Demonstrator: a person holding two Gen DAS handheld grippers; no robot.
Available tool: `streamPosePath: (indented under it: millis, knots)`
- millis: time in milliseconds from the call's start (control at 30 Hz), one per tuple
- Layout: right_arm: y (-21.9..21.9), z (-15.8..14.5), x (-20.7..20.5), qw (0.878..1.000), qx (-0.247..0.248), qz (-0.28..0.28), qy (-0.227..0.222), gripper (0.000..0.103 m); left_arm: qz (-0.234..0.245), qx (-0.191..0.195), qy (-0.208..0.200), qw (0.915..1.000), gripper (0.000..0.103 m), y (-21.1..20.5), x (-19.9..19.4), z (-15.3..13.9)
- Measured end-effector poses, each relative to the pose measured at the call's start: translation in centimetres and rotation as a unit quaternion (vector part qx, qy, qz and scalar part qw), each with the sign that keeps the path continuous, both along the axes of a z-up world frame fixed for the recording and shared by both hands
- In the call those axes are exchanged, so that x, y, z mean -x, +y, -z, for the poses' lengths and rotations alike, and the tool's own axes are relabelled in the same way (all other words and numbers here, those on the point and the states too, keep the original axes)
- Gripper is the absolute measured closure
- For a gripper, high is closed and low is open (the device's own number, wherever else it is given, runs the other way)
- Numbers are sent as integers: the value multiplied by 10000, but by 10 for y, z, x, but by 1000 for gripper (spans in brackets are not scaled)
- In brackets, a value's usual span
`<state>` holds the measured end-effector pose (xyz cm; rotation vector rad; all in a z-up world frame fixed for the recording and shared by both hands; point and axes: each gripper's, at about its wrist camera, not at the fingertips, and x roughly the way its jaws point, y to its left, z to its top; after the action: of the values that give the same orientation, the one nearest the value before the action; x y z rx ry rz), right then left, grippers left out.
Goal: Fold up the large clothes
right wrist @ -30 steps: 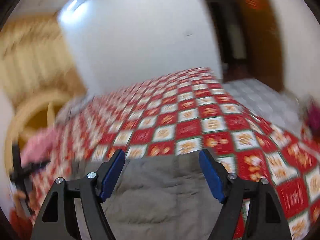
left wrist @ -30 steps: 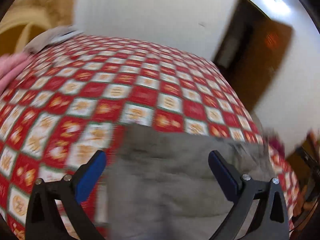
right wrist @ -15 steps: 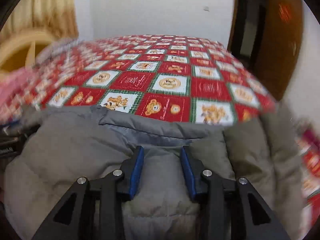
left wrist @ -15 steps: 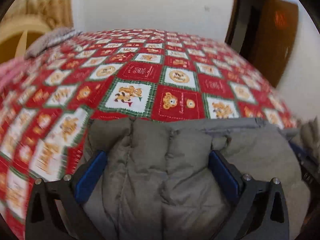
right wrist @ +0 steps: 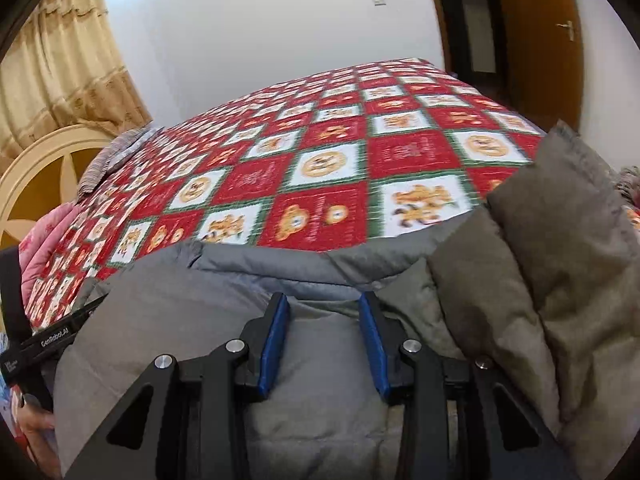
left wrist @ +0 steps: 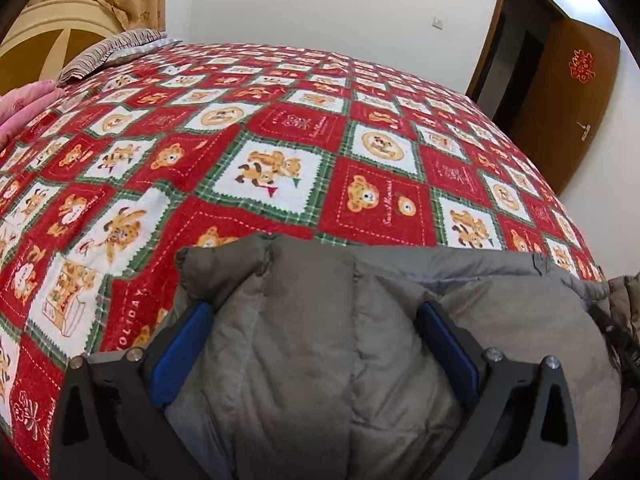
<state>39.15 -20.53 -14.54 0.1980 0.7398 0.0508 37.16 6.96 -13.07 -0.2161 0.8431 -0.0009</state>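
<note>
2 claws work over 1 grey puffer jacket (left wrist: 320, 340) that lies along the near edge of the bed, on a red teddy-bear quilt (left wrist: 280, 152). The left claw (left wrist: 316, 344) is spread wide, its blue pads to either side of a puffy quilted section near the jacket's left end, gripping nothing. The right claw (right wrist: 324, 336) has its jaws drawn in narrow around a ridge of the grey fabric; whether it truly pinches the cloth cannot be told, since a gap shows between the pads. The jacket's long axis runs left to right across both views, with its far hem (right wrist: 280, 264) towards the middle of the bed and 1 bulky sleeve (right wrist: 560, 248) raised at the right. Judging from this, the right claw is nearer that sleeve.
</note>
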Motion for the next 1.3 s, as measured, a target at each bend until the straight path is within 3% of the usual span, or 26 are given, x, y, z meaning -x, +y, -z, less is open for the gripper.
streamPosePath:
  millis: [100, 167, 267, 333, 533, 600, 733, 833, 900, 1033, 1167, 1233, 1300]
  knots:
    - [-36, -11, 17, 9969, 242, 725, -171, 65, -8, 13, -4, 10000, 0, 1, 0, 0]
    - [-65, -4, 23, 9940, 5, 1092, 2, 66, 7, -4, -10, 10000, 0, 0, 0, 0]
    - [-112, 21, 31, 9818, -1057, 1576, 61, 77, 32, 12, -28, 10000, 0, -1, 0, 0]
    - [-123, 28, 32, 9757, -1355, 1722, 38, 88, 30, 4, -19, 10000, 0, -1, -1, 0]
    - [-112, 21, 26, 9800, -1032, 1690, 211, 89, 126, 21, 183, 9998, 0, 3, -1, -3]
    - [-108, 7, 27, 9838, -693, 1610, 370, 89, 345, -45, 389, 9986, 2, 8, 7, -17]
    - [-79, -47, 77, 9924, -329, 1118, -396, 89, 312, 74, -55, 9995, 0, 50, 66, -58]
    - [-34, -76, 105, 9967, -275, 417, -634, 89, 24, 330, -238, 9992, 0, 85, 104, -62]
    - [7, -82, 113, 9980, -309, -137, -541, 88, -101, 614, -157, 9979, 0, 100, 119, -53]
    - [78, -67, 110, 9954, -351, -850, -274, 88, -197, 1091, 71, 9938, 0, 108, 132, -24]
    - [108, -34, 90, 9970, 33, -773, -44, 88, -99, 1720, 484, 9839, 0, 104, 129, 7]
    - [111, 0, 77, 9967, 103, -694, 410, 88, -53, 1495, 279, 9884, 0, 95, 131, 8]
    - [104, 20, 73, 9966, -64, -712, 416, 89, 82, 1327, 253, 9908, 0, 86, 128, 9]
